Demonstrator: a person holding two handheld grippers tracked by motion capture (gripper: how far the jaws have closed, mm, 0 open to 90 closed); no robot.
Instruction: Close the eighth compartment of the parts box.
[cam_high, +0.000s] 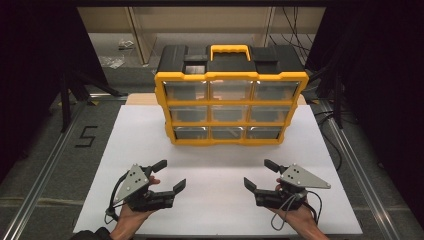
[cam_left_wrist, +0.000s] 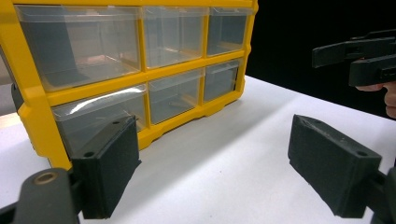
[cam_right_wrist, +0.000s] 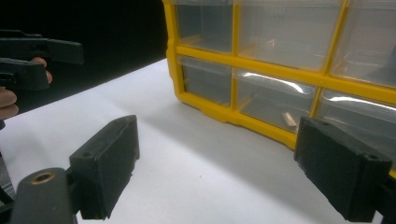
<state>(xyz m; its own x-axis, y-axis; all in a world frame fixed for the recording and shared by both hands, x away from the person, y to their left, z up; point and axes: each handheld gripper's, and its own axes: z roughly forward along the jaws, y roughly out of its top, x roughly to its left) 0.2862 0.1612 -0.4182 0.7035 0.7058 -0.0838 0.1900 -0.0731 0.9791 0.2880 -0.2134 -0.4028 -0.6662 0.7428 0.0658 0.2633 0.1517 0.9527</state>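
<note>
A yellow-and-black drawer organizer (cam_high: 231, 76) stands upright at the back middle of the white table (cam_high: 215, 160). It has a yellow handle and three rows of three clear drawers, all closed. My left gripper (cam_high: 171, 174) is open near the front left, nothing between its jaws. My right gripper (cam_high: 257, 173) is open at the front right, also empty. Both point inward and toward the organizer, well short of it. In the left gripper view the organizer (cam_left_wrist: 93, 91) sits ahead of the left gripper (cam_left_wrist: 219, 168). In the right gripper view a small pale piece (cam_right_wrist: 289, 119) lies in a bottom drawer.
Black cables and metal rails (cam_high: 47, 165) run along both sides of the table on the grey floor. A "5" mark (cam_high: 86, 136) lies left of the table. The right gripper (cam_left_wrist: 359, 56) shows far off in the left gripper view, the left gripper (cam_right_wrist: 32, 60) in the right gripper view.
</note>
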